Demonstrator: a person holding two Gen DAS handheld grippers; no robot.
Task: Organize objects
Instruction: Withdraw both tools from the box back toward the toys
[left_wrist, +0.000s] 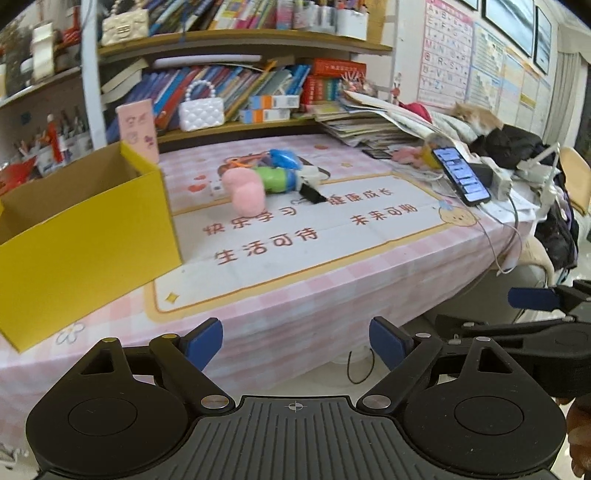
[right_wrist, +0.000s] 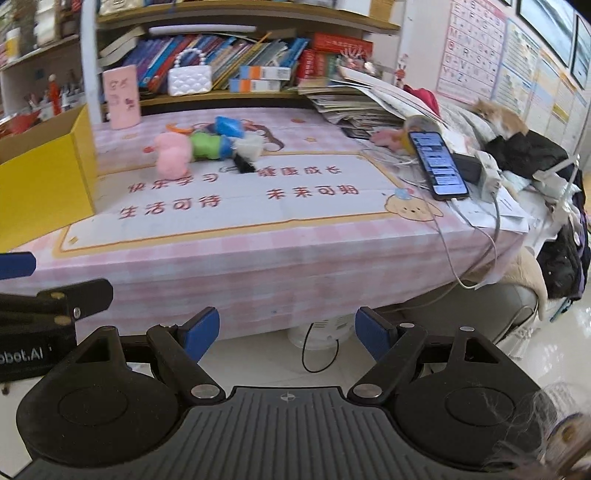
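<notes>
A small heap of objects lies in the middle of the table: a pink plush toy (left_wrist: 245, 192) (right_wrist: 170, 154), a green and blue toy (left_wrist: 279, 178) (right_wrist: 208, 145), a blue piece (left_wrist: 284, 158) (right_wrist: 228, 125), and a black binder clip (left_wrist: 312, 194) (right_wrist: 243, 163). An open yellow cardboard box (left_wrist: 81, 236) (right_wrist: 44, 173) stands at the table's left. My left gripper (left_wrist: 295, 341) hangs open before the table's front edge, nothing between its fingers. My right gripper (right_wrist: 287, 332) is also open and holds nothing, off the table edge, over the floor.
A phone (left_wrist: 461, 175) (right_wrist: 437, 164) on a charging cable leans at the right, beside stacked papers (left_wrist: 365, 125). A pink card (left_wrist: 138, 129) and a white quilted purse (left_wrist: 201, 110) stand by the bookshelf. A cat (left_wrist: 476, 114) rests on clothes at the far right.
</notes>
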